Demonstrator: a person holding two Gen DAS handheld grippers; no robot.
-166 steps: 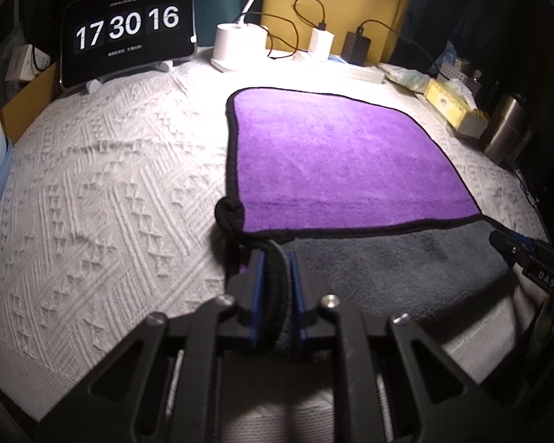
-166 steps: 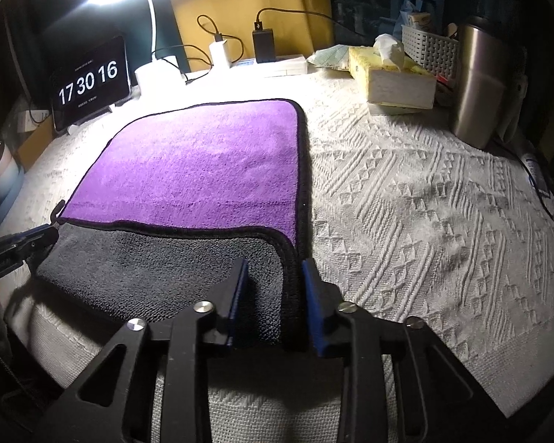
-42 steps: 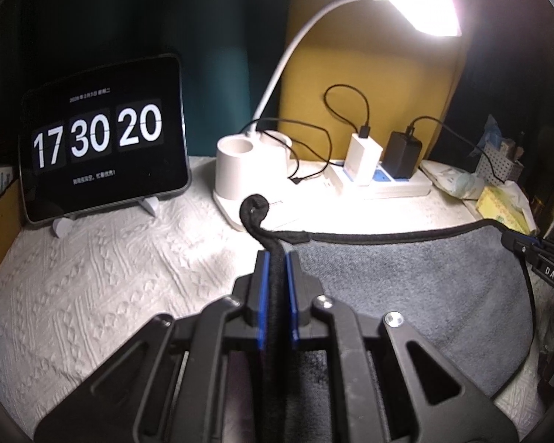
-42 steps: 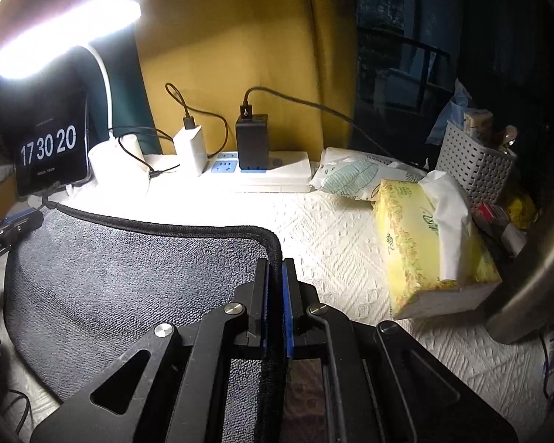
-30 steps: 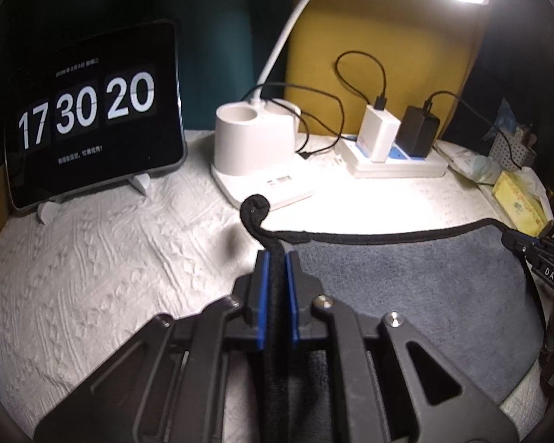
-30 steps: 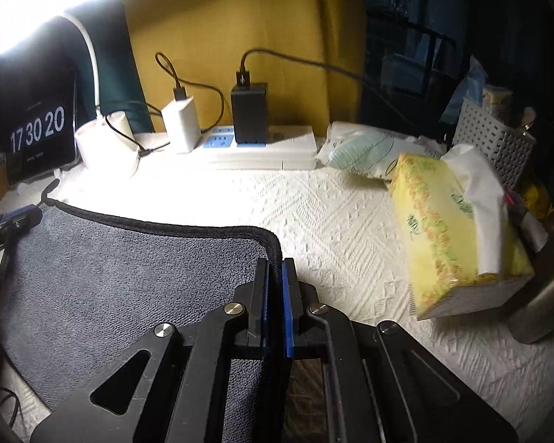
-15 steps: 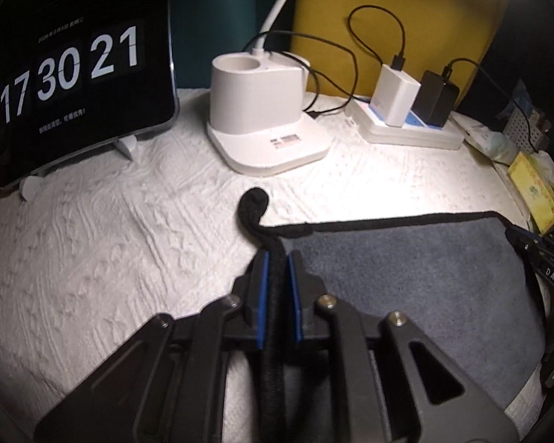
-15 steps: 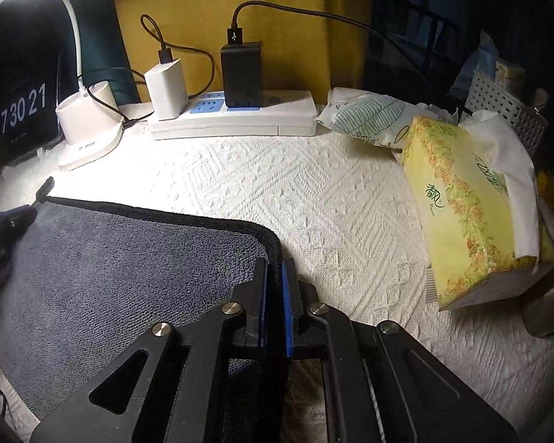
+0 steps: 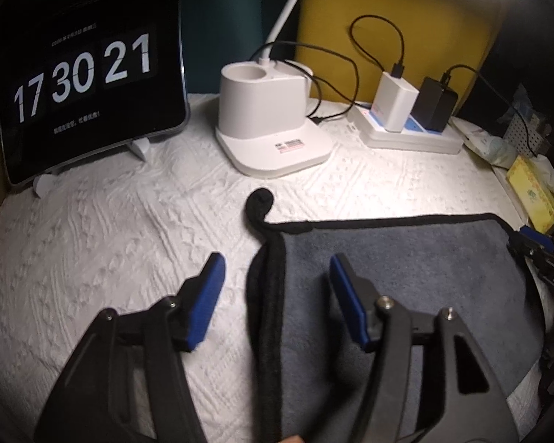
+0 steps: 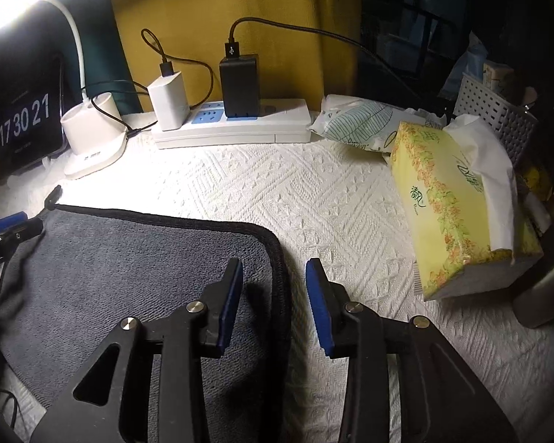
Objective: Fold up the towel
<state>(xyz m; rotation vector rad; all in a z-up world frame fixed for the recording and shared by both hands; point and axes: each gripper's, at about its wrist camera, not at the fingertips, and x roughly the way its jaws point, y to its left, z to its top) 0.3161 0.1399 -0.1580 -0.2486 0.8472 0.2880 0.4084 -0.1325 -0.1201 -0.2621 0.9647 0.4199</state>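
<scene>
Towel [image 9: 406,277] lies gray side up, first fold laid down. Left gripper [image 9: 277,269] and right gripper [image 10: 275,284] jaws are wide open, holding nothing. Next, grab an edge again for another fold.

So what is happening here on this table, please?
A person is folding a towel with two hand-held grippers. The towel lies flat on the white textured cloth, grey side up, so one fold looks done. The left gripper and the right gripper both have their jaws open, each straddling a black-trimmed corner of the towel without clamping it. Behind stand a clock display, a lamp base and a power strip.
</scene>
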